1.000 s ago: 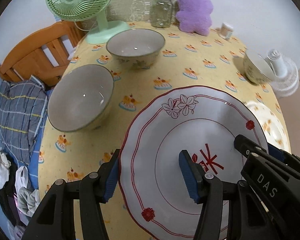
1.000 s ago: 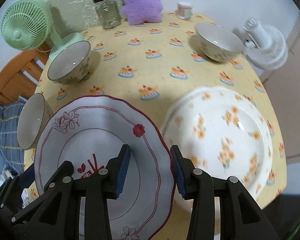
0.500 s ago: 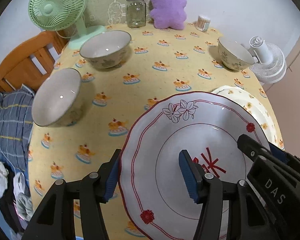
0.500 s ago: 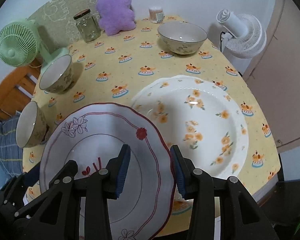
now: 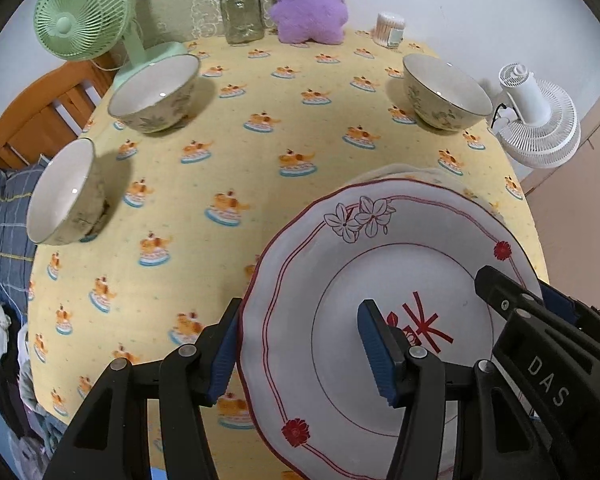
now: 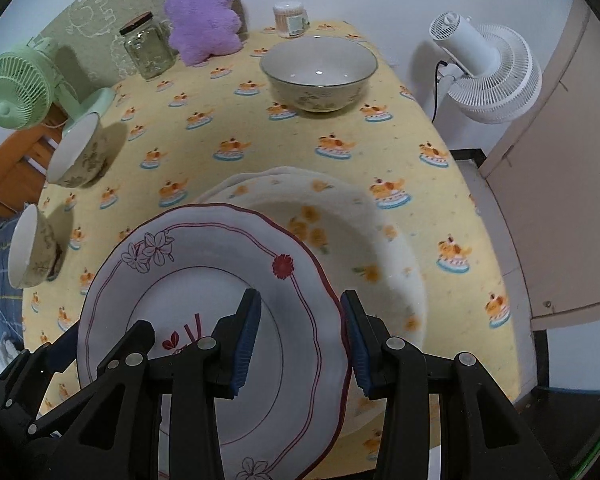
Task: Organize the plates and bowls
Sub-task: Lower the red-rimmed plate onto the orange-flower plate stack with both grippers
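Note:
A white plate with a red rim and flower prints [image 5: 384, 264] [image 6: 204, 280] is held in the air between my two grippers. My left gripper [image 5: 300, 352] is shut on its left rim. My right gripper [image 6: 300, 340] is shut on its right rim. Below it lies a white plate with orange flowers [image 6: 364, 240]; only its far edge shows in the left wrist view [image 5: 404, 170]. Three floral bowls stand on the yellow tablecloth: one at far right [image 5: 444, 96] [image 6: 318, 72], one at far left [image 5: 154, 92] [image 6: 78, 152], one at the left edge [image 5: 66, 192] [image 6: 32, 248].
A green fan [image 5: 84, 12], a glass jar [image 5: 242, 10], a purple plush toy [image 5: 308, 0] and a cotton swab tub [image 5: 388, 28] line the table's far side. A white fan [image 6: 488, 72] stands off the right edge. A wooden chair [image 5: 40, 108] is at left.
Both grippers have carried the red-rimmed plate up and to the right, so it now hangs over the orange-flower plate. The bowls have not moved.

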A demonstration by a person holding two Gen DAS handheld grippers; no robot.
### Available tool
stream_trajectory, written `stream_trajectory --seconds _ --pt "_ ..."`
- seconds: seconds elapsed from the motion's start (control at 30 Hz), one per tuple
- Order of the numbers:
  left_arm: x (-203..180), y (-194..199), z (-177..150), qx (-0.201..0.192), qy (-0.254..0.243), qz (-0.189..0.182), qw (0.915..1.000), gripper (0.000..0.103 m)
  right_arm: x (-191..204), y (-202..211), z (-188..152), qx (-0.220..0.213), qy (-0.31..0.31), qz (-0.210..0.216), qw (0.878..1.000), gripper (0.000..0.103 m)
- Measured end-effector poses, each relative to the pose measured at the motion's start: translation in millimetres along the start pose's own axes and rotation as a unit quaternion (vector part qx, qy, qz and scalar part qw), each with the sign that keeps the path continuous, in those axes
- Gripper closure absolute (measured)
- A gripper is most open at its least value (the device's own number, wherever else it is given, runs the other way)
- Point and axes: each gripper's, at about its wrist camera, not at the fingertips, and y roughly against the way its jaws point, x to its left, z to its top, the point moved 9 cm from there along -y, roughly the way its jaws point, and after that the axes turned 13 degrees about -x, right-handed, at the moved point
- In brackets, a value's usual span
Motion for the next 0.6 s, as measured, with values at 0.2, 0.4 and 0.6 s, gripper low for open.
stream_trajectory --seconds 0.2,0.4,0.6 --pt "-25 -12 -3 0.01 0.008 0.004 0.9999 0.046 -23 -12 5 0.008 0.015 0.0 1.0 0.057" --pt "-46 -24 -5 0.015 0.012 0.01 0.9998 0.046 -44 -24 7 0.017 0.03 0.0 0.999 0.057" --pt "-57 -31 -5 0.013 0.006 0.023 0.9996 0.046 -56 -37 8 0.025 0.039 0.002 0.999 0.057"
